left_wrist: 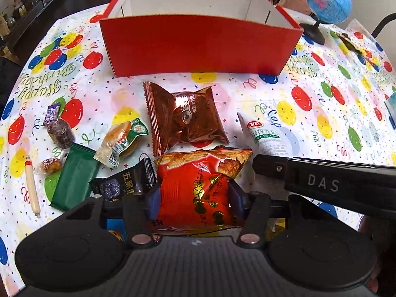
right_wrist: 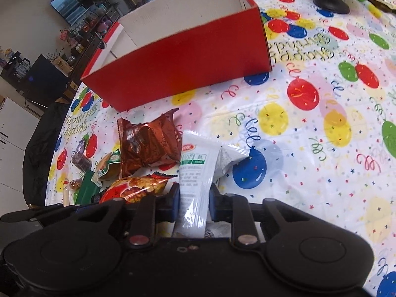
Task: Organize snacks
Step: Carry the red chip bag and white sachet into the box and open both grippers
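The left tool [left_wrist: 195,198] clamps a crinkled red foil snack bag [left_wrist: 198,188]; the right tool [right_wrist: 194,198] pinches a slim white plastic sachet [right_wrist: 195,178], both low over the bench [right_wrist: 309,173]. Pick-up step seemingly underway; next, lift into the open red cardboard box [left_wrist: 198,47] beyond

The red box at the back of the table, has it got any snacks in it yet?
Cannot tell fully: the red box is open-topped and only bare white inner walls show; its floor is hidden behind the front wall.
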The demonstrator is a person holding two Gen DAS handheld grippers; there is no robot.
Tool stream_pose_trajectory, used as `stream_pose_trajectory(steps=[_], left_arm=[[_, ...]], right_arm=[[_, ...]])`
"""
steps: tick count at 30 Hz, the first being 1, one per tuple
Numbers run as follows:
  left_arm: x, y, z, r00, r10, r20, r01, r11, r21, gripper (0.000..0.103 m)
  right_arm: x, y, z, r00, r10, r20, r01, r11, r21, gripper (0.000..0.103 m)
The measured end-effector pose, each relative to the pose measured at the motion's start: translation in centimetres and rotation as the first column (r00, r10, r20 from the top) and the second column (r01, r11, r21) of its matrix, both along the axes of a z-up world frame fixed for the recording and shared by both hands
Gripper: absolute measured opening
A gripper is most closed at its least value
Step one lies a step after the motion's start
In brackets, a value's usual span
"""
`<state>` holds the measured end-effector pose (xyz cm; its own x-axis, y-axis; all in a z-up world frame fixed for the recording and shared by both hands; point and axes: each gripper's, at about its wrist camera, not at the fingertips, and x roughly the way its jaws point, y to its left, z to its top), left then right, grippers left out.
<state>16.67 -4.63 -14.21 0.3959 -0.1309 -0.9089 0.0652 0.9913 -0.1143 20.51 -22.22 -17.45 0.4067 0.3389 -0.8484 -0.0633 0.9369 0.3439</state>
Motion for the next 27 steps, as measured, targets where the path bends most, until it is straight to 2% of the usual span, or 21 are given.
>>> stream_pose_trajectory(steps=[5, 11, 20, 27], left_arm=[[-0.7, 0.5, 1.4, 1.000, 0.011, 0.016, -0.010, 1.000, -0.016, 0.053], [-1.0, 1.8, 4.4, 0.998, 0.027, 0.052, -0.023, 0.998, -0.063, 0.053], [0.1, 3.0, 9.5, 0.987, 0.026, 0.159, -0.020, 0.999, -0.041, 0.053], [2.2, 3.4, 12.8, 0.974, 0.022, 0.226, -0.016, 0.999, -0.029, 0.054]], right_arm=[[-0.9, 0.2, 1.7, 0.999, 0.000, 0.043, 0.000, 1.000, -0.004, 0.019], [-1.7, 0.6, 5.1, 0.994, 0.015, 0.104, -0.013, 1.000, -0.017, 0.019], [-1.5, 1.6, 9.7, 0.982, 0.035, 0.188, -0.029, 0.999, -0.036, 0.019], [0.2, 2.2, 12.9, 0.964, 0.059, 0.260, -0.047, 0.998, -0.050, 0.019]])
